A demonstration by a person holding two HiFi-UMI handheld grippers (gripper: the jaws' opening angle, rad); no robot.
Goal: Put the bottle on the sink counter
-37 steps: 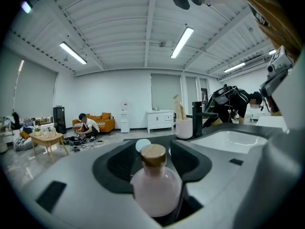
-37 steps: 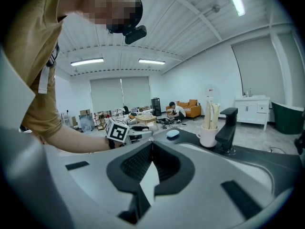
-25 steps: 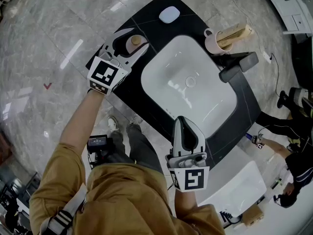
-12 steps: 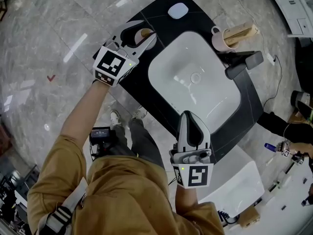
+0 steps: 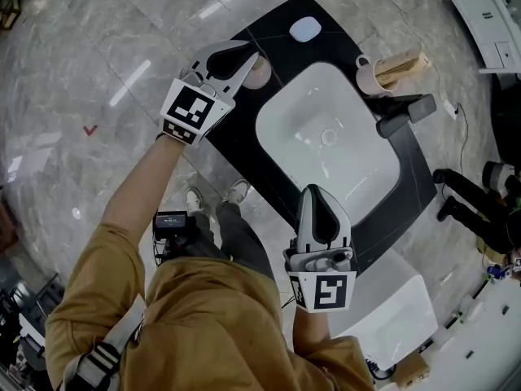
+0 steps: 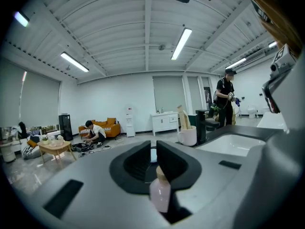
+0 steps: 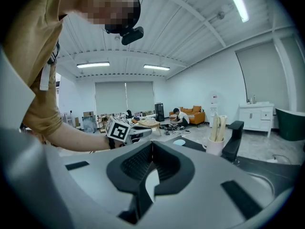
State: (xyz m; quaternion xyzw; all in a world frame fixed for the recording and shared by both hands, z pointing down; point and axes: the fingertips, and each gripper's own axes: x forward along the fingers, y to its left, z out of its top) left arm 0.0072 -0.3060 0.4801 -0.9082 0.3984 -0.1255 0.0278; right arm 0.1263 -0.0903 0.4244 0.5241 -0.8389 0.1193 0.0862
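A small pink bottle with a tan cap stands upright on the black sink counter, left of the white basin. My left gripper hovers at the bottle. Its jaws are closing and only a thin gap is left. In the left gripper view the bottle shows low down under the jaw tips, and the pads do not press on it. My right gripper hangs over the counter's near edge. In its own view it is shut and holds nothing.
A pale oval dish lies at the counter's far corner. A pink cup with wooden pieces and a black faucet stand behind the basin. A white fixture sits lower right. Someone's legs reach in from the right.
The left gripper's jaws stood wide around the bottle and have drawn almost together. The bottle now shows beside their tips. The right gripper has hardly moved.
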